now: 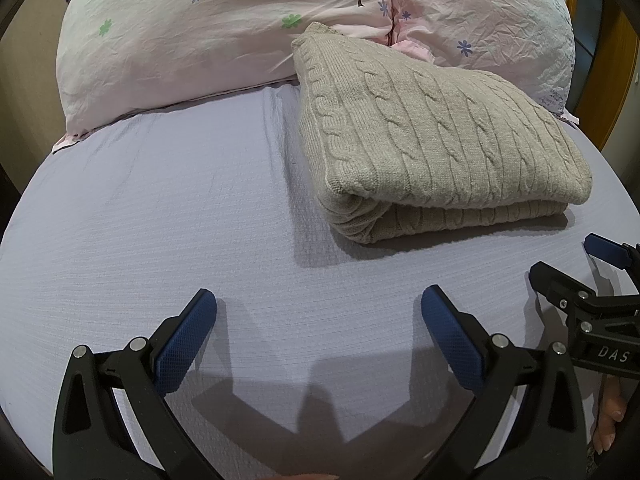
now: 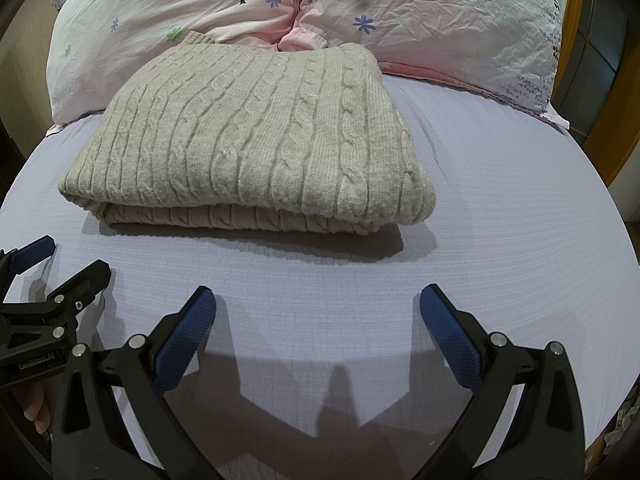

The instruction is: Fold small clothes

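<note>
- The black left gripper with blue ribbed pads reads "GenRobot.AI" on its side in the right wrist view; the black right gripper with blue pads shows "DAS", the rest cut off by the frame edge.
- Only fingertips of the holding hands show at the picture edges.
- Both grippers hover low over the pale lilac bedsheet, side by side, jaws spread wide and empty.
- The folded beige cable-knit sweater lies just ahead, its far edge against the pink floral pillows.
</note>
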Motion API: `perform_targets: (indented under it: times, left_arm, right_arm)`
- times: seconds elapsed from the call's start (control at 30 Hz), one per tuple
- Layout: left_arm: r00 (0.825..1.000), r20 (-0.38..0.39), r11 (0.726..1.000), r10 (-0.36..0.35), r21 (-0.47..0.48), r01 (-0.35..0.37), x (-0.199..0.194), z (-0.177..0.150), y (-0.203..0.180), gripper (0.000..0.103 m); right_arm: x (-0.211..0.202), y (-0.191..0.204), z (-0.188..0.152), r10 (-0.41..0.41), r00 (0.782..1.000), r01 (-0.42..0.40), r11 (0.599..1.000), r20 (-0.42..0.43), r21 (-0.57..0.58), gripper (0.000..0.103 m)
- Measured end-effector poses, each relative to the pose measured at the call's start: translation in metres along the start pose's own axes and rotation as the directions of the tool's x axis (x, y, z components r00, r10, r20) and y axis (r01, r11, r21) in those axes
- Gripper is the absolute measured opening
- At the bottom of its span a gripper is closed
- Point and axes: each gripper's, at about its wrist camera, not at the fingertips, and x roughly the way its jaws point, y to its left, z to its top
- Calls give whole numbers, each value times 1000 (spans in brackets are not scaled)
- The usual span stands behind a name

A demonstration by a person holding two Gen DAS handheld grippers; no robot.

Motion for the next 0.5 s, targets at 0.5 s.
perform_targets:
  times: [0.5]
  left_arm:
    - [1000,0,1000,0,0,0,0,0,0,102]
  right_arm:
    - [0,0,0,0,1000,0,1000,0,0,101]
